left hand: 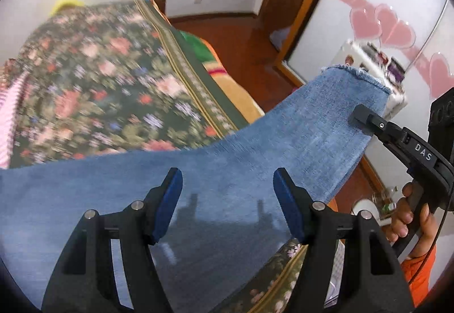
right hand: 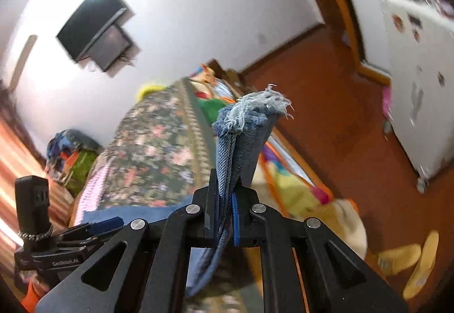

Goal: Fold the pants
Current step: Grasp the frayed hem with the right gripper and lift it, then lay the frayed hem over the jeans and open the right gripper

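Observation:
Blue denim pants (left hand: 227,165) stretch across the left wrist view from the lower left up to a frayed leg hem (left hand: 357,73), lifted off the bed. My left gripper (left hand: 227,173) hovers over the middle of the leg, open, its blue pads (left hand: 170,199) clear of the cloth and casting shadows on it. My right gripper (left hand: 359,115) clamps the leg's edge near the hem, with a person's hand (left hand: 405,213) on its handle. In the right wrist view the right gripper (right hand: 226,175) is shut on bunched denim (right hand: 227,159), and the frayed hem (right hand: 255,108) sticks up past the fingertips.
A floral bedspread (left hand: 99,80) covers the bed beneath the pants. Bright blankets (right hand: 295,185) hang off the bed's side over a red-brown wooden floor (right hand: 326,102). A white cabinet with stickers (right hand: 420,91) and yellow slippers (right hand: 411,259) stand on the floor at the right. A pile of clothes (right hand: 71,151) lies far left.

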A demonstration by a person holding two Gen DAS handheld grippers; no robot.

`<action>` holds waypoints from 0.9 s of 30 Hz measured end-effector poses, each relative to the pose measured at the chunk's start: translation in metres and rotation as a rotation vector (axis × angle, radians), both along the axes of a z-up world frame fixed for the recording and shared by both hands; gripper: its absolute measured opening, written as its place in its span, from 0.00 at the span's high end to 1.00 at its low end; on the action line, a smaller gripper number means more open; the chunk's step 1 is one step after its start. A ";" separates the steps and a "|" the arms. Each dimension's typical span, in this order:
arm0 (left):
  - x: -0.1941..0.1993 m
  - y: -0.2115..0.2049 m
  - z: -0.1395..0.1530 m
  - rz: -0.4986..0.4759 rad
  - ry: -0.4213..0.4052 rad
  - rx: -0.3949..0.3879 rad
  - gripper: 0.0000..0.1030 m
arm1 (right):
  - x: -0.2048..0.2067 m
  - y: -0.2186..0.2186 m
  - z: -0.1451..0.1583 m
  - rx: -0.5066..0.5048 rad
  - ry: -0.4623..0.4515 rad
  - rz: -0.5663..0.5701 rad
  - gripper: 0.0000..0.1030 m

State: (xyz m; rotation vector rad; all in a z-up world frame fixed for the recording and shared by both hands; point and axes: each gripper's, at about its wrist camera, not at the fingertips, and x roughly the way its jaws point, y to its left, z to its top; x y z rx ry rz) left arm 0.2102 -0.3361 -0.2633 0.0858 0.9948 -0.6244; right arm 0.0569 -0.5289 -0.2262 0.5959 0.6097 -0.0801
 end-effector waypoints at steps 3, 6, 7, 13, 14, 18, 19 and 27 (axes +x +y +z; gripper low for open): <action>-0.002 0.028 0.023 0.031 -0.069 -0.020 0.35 | 0.007 0.022 0.022 -0.031 -0.053 0.056 0.94; -0.004 0.058 0.043 0.068 -0.127 -0.034 0.35 | 0.014 0.047 0.042 -0.061 -0.098 0.127 0.94; -0.004 0.069 0.050 0.081 -0.145 -0.036 0.35 | 0.016 0.055 0.046 -0.070 -0.109 0.147 0.94; -0.004 0.132 0.075 0.144 -0.166 -0.051 0.32 | 0.036 0.112 0.063 -0.099 -0.153 0.313 0.94; -0.004 0.141 0.077 0.151 -0.167 -0.053 0.32 | 0.040 0.123 0.063 -0.099 -0.156 0.342 0.94; -0.010 0.185 0.090 0.196 -0.197 -0.049 0.29 | 0.051 0.161 0.056 -0.114 -0.144 0.443 0.94; -0.012 0.196 0.092 0.210 -0.205 -0.047 0.27 | 0.052 0.169 0.055 -0.118 -0.139 0.463 0.94; -0.023 0.256 0.088 0.290 -0.216 -0.028 0.23 | 0.071 0.242 0.017 -0.156 -0.034 0.663 0.94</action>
